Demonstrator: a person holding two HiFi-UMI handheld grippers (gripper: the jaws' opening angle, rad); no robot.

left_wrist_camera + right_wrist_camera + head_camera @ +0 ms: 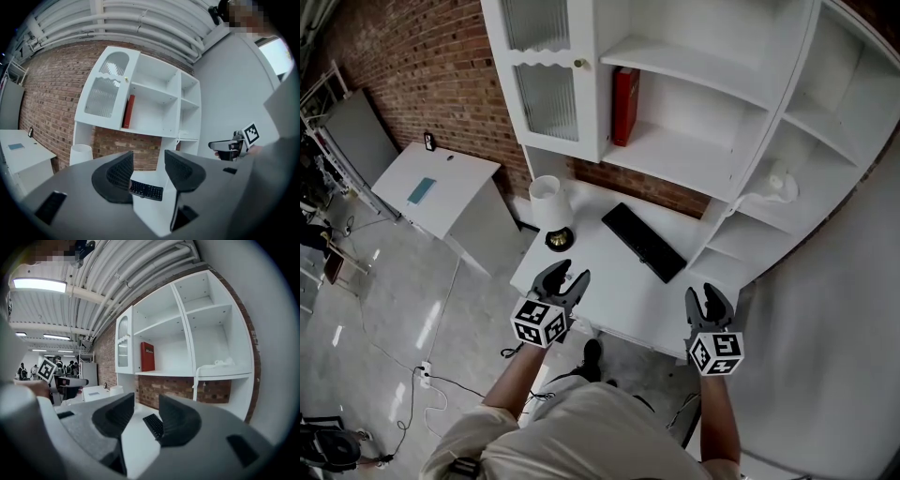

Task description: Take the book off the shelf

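Head view: one book [625, 106] shelved; left gripper [570, 273], right gripper [705, 293] fingers [119, 171] parted, empty

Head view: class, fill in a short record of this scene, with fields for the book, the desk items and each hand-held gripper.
Book: red book, standing upright on a shelf of the white shelf unit, not yet touched
Desk items: black keyboard and white lamp on the white desk
Left hand-held gripper: jaws apart, nothing between them, near the desk's front edge
Right hand-held gripper: jaws apart, nothing between them, well short of the book
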